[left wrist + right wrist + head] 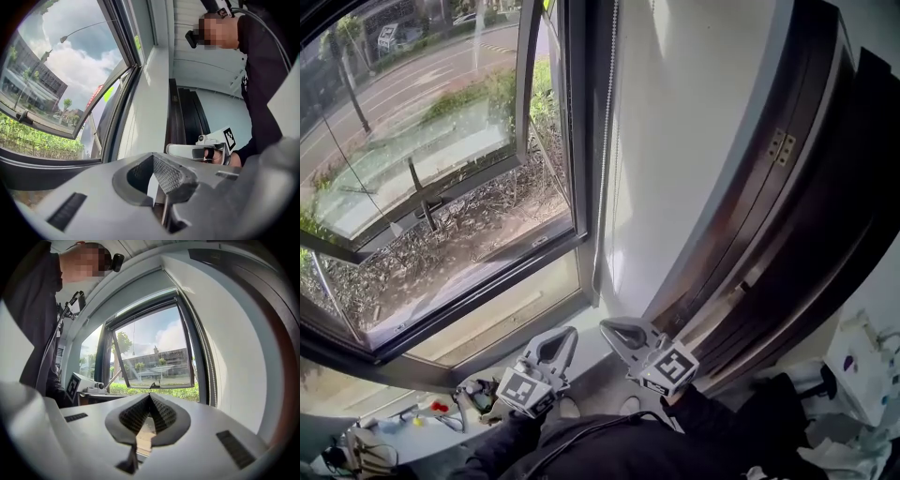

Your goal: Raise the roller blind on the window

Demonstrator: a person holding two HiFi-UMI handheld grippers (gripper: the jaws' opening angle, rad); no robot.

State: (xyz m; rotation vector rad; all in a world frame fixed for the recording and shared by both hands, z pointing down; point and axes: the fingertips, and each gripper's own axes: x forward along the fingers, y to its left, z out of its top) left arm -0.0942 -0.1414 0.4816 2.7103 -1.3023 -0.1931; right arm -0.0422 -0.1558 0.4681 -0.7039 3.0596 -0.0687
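Window [441,187]: glass bare, roller blind out of sight above | left gripper [570,334], right gripper [609,330]: side by side near the sill, fingers together on nothing | bead chain [605,141]: hangs along right frame; probably light, slack, slippery, best pinched across beads.

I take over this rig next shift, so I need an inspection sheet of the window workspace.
Surface: low window ledge, nothing seen on it.
Job's things: bead chain hangs beside the window frame; blind fabric not seen.
Clutter: small items at lower left, unclear.
Grippers: left gripper and right gripper shut, empty, below the chain.
Cables: black cable across the person's dark clothing.
Surroundings: open window sash; dark door frame; street outside.
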